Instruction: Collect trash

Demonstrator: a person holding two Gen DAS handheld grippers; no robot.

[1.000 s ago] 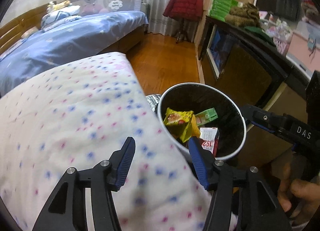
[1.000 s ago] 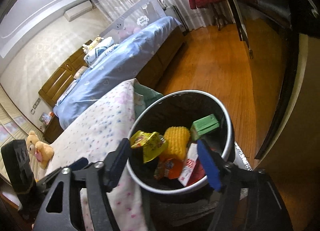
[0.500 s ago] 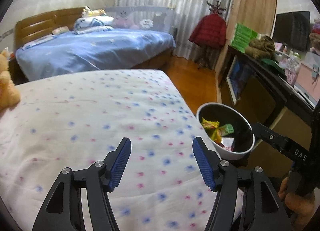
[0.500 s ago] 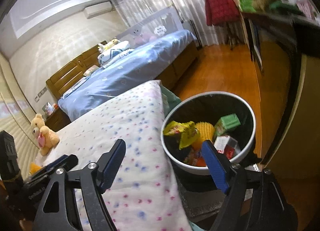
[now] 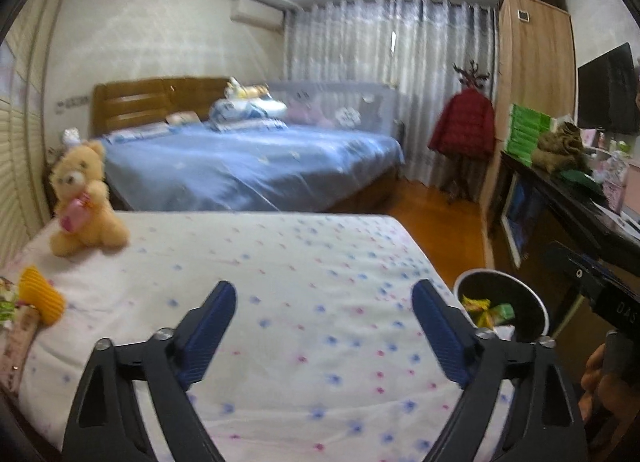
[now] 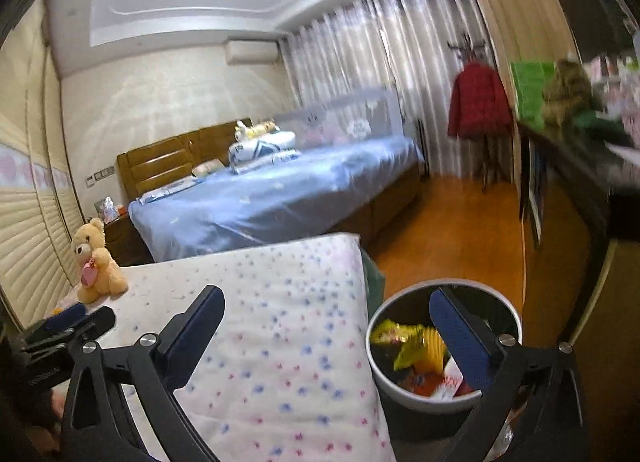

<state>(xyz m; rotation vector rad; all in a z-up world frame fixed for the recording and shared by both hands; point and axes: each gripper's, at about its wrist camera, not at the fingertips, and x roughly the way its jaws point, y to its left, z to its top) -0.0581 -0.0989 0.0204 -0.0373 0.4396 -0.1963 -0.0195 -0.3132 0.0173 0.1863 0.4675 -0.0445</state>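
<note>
A round bin with a pale rim stands on the floor beside the near bed and holds several wrappers. It also shows in the left wrist view. My left gripper is open and empty above the dotted white bedspread. My right gripper is open and empty, over the bed edge and the bin. A yellow ribbed item and other small bits lie at the bed's far left edge.
A teddy bear sits on the near bed. A blue bed stands beyond. A dark cabinet with clutter lines the right wall. A red coat hangs on a stand. Wooden floor runs between.
Both grippers have lifted and drawn back from the bin. The views have tilted up, so the whole room and the teddy bear show now. Both stay open.
</note>
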